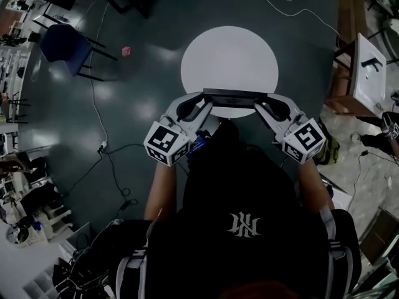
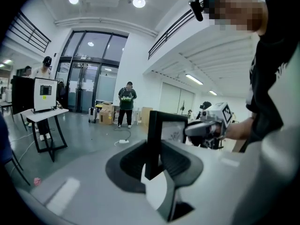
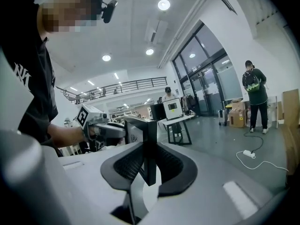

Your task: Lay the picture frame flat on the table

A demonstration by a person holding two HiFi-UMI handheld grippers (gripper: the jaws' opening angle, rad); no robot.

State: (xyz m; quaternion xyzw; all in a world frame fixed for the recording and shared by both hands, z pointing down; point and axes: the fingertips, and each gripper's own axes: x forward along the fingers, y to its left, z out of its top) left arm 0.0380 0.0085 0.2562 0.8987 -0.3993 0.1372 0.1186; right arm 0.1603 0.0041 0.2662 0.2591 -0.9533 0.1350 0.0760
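A black picture frame (image 1: 235, 96) stands upright, seen edge-on from above, over the near rim of a round white table (image 1: 229, 58). My left gripper (image 1: 202, 106) is shut on its left side bar and my right gripper (image 1: 264, 108) on its right side bar. In the left gripper view the frame (image 2: 169, 126) rises between the dark pads (image 2: 130, 165), with the right gripper (image 2: 207, 128) at its far end. From the right gripper view the frame (image 3: 149, 139) sits clamped the same way, the left gripper (image 3: 105, 130) beyond it. Whether its lower edge touches the table is hidden.
A blue chair (image 1: 65, 45) and a small pink object (image 1: 126, 51) stand on the dark floor at the left. Cables (image 1: 109, 151) trail by my left side. A white desk (image 1: 369, 73) is at the right. A person (image 2: 127, 102) stands far off.
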